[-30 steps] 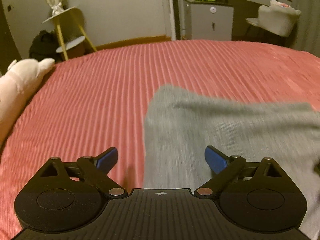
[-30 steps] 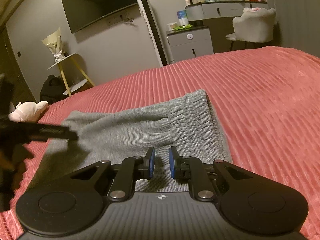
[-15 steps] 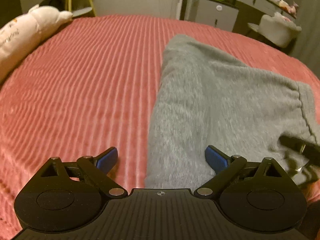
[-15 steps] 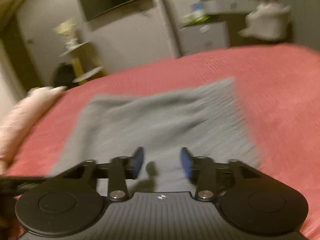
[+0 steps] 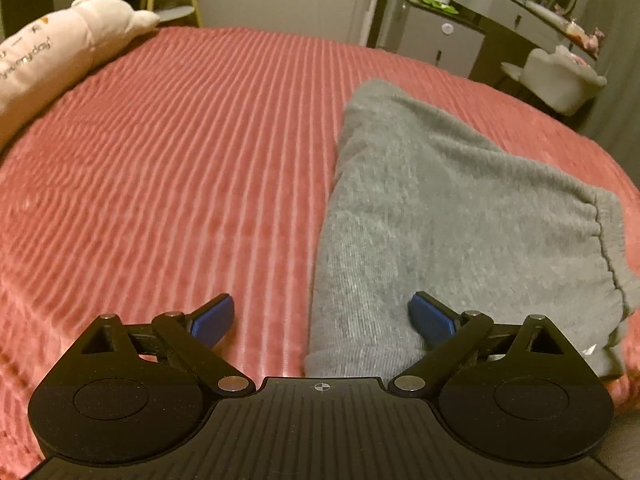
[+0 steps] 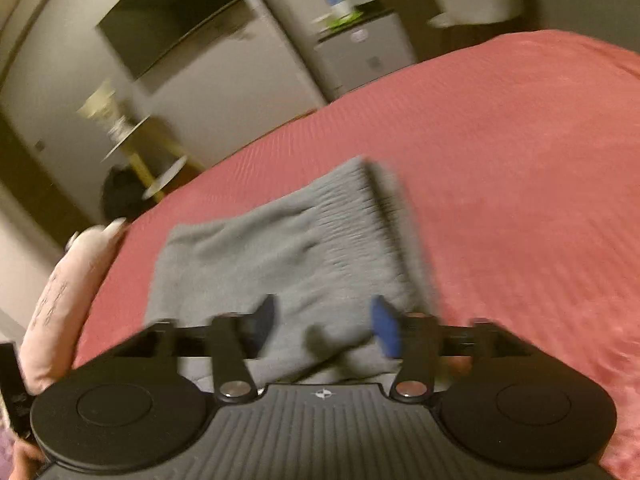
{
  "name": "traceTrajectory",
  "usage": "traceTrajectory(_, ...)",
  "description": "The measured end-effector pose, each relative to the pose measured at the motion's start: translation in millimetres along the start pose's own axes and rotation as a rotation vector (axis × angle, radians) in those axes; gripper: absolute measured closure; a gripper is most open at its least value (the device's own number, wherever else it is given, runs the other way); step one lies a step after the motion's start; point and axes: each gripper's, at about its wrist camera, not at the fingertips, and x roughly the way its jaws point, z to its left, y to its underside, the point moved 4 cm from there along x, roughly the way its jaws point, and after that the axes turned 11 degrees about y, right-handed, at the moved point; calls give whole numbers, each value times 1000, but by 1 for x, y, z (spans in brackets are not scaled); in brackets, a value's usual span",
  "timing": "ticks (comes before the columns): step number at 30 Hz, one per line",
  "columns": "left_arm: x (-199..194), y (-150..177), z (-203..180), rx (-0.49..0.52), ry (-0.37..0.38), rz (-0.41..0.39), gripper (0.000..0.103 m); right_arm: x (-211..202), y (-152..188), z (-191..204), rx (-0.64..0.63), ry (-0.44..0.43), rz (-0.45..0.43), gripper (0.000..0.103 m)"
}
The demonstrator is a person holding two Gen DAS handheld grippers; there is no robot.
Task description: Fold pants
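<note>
The grey pants (image 5: 452,220) lie folded in a flat stack on the red ribbed bedspread (image 5: 180,152), waistband to the right. My left gripper (image 5: 322,316) is open and empty, just above the near left corner of the stack. In the blurred right wrist view the pants (image 6: 280,252) show with the ribbed waistband at the far right. My right gripper (image 6: 324,324) is open and empty over the stack's near edge.
A long pale plush pillow (image 5: 60,48) lies along the bed's left edge; it also shows in the right wrist view (image 6: 64,300). Beyond the bed stand a grey cabinet (image 5: 436,36), a white chair (image 5: 556,76), a yellow-legged stand (image 6: 136,148) and a wall television (image 6: 172,20).
My right gripper has opened, let go of the pants and drawn back and up. My left gripper stayed open and shifted so the stack's left edge lies between its fingers.
</note>
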Motion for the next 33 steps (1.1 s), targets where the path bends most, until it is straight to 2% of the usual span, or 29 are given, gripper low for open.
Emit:
traceTrajectory(2, 0, 1, 1, -12, 19, 6, 5, 7, 4, -15, 52, -21, 55, 29)
traceTrajectory(4, -2, 1, -1, -24, 35, 5, 5, 15, 8, -30, 156, -83, 139, 29)
traceTrajectory(6, -1, 1, -1, -34, 45, 12, 5, 18, 12, -42, 269, -161, 183, 30)
traceTrajectory(10, 3, 4, -1, -58, 50, 22, 5, 24, 15, -55, 422, -277, 224, 31)
traceTrajectory(13, 4, 4, -3, -57, 55, 26, 5, 38, 17, -56, 451, -215, 260, 31)
traceTrajectory(14, 5, 5, -3, -55, 57, 26, 5, 44, 17, -57, 469, -222, 270, 28)
traceTrajectory(17, 6, 6, -5, -55, 62, 31, 5, 55, 11, -50, 512, -246, 279, 9)
traceTrajectory(19, 7, 6, -5, -58, 64, 33, 5, 60, 5, -41, 484, -218, 254, 9)
traceTrajectory(20, 7, 6, -5, -61, 64, 33, 5, 63, 3, -35, 457, -195, 244, 13)
traceTrajectory(22, 7, 5, -3, -65, 66, 35, 5, 71, 0, -25, 415, -172, 231, 53)
traceTrajectory(24, 5, 3, -2, -63, 72, 31, 5, 67, 1, -24, 405, -179, 217, 59)
traceTrajectory(28, -1, -5, -3, -30, 95, 11, 5, 36, -6, -27, 403, -273, 155, 62)
traceTrajectory(29, -2, -8, -3, -21, 103, 5, 5, 33, -7, -28, 382, -265, 149, 62)
traceTrajectory(30, -2, -11, -2, -16, 110, 3, 5, 33, -7, -31, 342, -235, 149, 59)
traceTrajectory(31, -2, -14, -2, -11, 115, 4, 5, 39, -7, -30, 268, -167, 162, 55)
traceTrajectory(33, 1, -20, -2, 0, 127, 11, 5, 49, -8, -35, 157, -17, 186, 26)
